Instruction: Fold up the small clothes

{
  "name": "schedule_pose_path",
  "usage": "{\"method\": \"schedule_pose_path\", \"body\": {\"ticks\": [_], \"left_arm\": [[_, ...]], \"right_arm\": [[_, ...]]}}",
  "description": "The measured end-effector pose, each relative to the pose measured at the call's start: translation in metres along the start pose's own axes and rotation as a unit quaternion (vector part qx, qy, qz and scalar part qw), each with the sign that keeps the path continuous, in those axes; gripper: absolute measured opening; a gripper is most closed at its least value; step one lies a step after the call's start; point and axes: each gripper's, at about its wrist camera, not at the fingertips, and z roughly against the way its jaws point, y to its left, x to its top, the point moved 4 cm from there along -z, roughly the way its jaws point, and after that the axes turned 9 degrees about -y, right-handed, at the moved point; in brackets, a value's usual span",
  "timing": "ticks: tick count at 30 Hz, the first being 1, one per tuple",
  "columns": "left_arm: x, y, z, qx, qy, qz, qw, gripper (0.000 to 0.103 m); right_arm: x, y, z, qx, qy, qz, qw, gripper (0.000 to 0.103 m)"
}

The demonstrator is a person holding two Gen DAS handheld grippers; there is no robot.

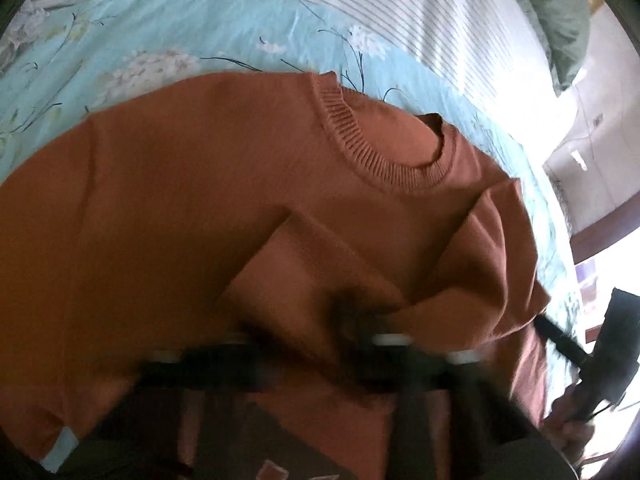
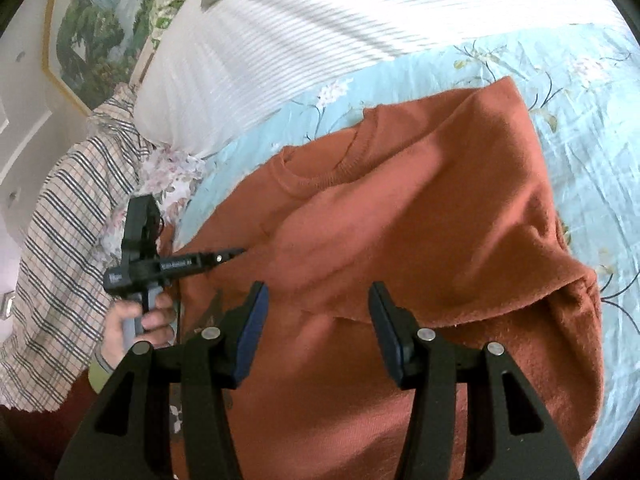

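Right gripper point(image 2: 316, 304) agape over sweater point(image 2: 420, 208)

Nothing can be read with certainty in either view. The left gripper point(image 2: 236, 253), seen from the right wrist camera, carries a pale strip of small print along its black bar and a light mark on its body, but both are too blurred to make out. The left wrist view shows no writing.
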Motion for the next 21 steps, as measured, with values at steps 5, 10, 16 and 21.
{"method": "schedule_pose_path", "body": {"ticks": [5,10,16,21], "left_arm": [[-0.011,0.006,0.063,0.006,-0.135,-0.003,0.9908,0.01],[-0.027,0.026,0.056,-0.016,-0.094,-0.001,0.9954,0.06],[0.0,0.042,0.041,-0.054,-0.046,0.016,0.9973,0.062],[0.013,0.039,0.008,-0.075,0.027,-0.023,0.9965,0.055]], "right_arm": [[0.01,-0.011,0.024,-0.024,-0.036,0.006,0.999,0.053],[0.017,-0.035,0.035,-0.052,-0.039,-0.01,0.998,0.053],[0.017,-0.039,0.041,-0.062,-0.04,-0.006,0.997,0.053],[0.017,-0.041,0.042,-0.07,-0.042,-0.004,0.997,0.053]]}}
